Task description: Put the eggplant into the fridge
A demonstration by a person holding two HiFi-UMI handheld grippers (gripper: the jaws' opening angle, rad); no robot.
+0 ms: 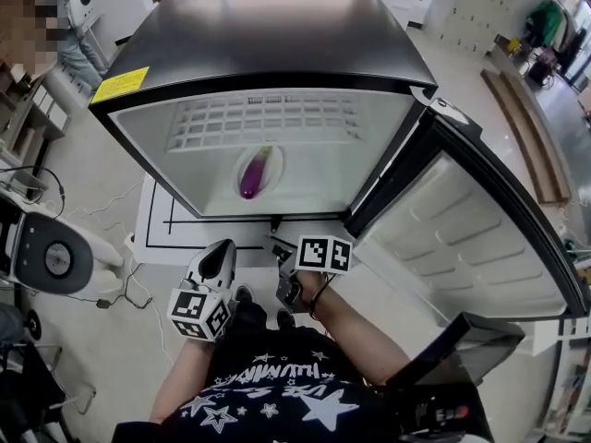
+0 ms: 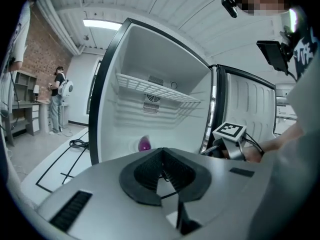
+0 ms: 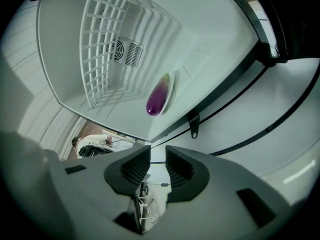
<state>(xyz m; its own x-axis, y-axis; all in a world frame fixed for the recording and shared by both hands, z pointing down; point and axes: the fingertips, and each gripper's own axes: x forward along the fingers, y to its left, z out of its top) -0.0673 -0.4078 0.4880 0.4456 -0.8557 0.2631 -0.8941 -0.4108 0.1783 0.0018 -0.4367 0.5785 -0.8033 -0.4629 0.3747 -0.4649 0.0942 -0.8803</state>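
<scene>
While the glossy purple eggplant (image 1: 252,175) lies on the smooth white bottom inside the open black fridge (image 1: 268,35), under its wire shelf (image 1: 263,120), both grippers hang well short of it, above pale floor (image 1: 92,349): L gripper (image 2: 161,151) pads pressed together, empty; R gripper (image 3: 157,156) jaws parted w/ nothing between.

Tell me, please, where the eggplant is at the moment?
In the head view the eggplant lies at the middle of the open fridge's bottom, below the wire shelf.

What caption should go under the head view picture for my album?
Eggplant lying inside the open fridge, with the left gripper and right gripper outside it.
</scene>
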